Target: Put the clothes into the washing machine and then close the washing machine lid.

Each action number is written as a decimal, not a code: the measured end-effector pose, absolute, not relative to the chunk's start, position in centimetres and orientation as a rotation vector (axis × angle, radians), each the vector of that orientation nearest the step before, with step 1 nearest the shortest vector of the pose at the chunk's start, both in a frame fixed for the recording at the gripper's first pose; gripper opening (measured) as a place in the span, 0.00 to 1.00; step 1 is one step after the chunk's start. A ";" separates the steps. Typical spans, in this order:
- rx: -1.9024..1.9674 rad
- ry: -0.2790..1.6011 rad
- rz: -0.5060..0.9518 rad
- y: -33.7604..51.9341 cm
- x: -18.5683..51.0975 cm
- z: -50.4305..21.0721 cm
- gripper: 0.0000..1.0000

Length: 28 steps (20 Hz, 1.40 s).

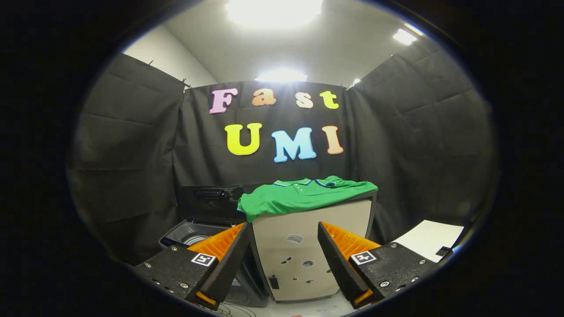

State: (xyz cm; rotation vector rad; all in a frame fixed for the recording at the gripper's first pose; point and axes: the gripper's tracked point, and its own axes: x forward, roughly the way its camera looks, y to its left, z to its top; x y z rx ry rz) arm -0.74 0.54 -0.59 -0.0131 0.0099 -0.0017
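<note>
**Nothing loaded yet — shirt on the cabinet**

Gripper (pixel 282 259) fingers stand spread wide, holding nothing. Beyond them a green polo shirt (pixel 304 196) lies draped over a pale cabinet (pixel 308 233), one sleeve hanging off the edge. Washing machine (pixel 194 233) sits just beside, lid (pixel 211 202) up — loading and closing both remain.

A: Camera position?

B: Mounted on the claw (pixel 284 246), low down, looking level along both fingers, which stand apart in the foreground.

A: Facing?

B: Straight at the booth's back wall. At 12 o'clock, near, a pale cabinet (pixel 308 251) carrying a green shirt (pixel 299 196); at 10 o'clock, the washing machine (pixel 198 231), lid (pixel 211 202) raised.

A: Overhead?

B: Ceiling lights (pixel 273 11).
</note>
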 end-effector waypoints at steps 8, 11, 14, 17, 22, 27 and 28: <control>-0.033 -0.004 0.001 0.9 -1.2 0.0 0.95; -0.035 -0.007 0.005 1.1 -1.4 0.0 0.95; -0.026 -0.003 0.001 1.1 -1.3 0.0 0.95; -0.020 -0.001 -0.005 1.0 -1.3 0.1 0.95; -0.012 -0.010 -0.012 1.0 -1.4 0.9 0.95; -0.019 -0.018 -0.003 1.2 -1.1 1.3 0.95; -0.017 -0.016 -0.002 1.2 -0.9 1.2 0.95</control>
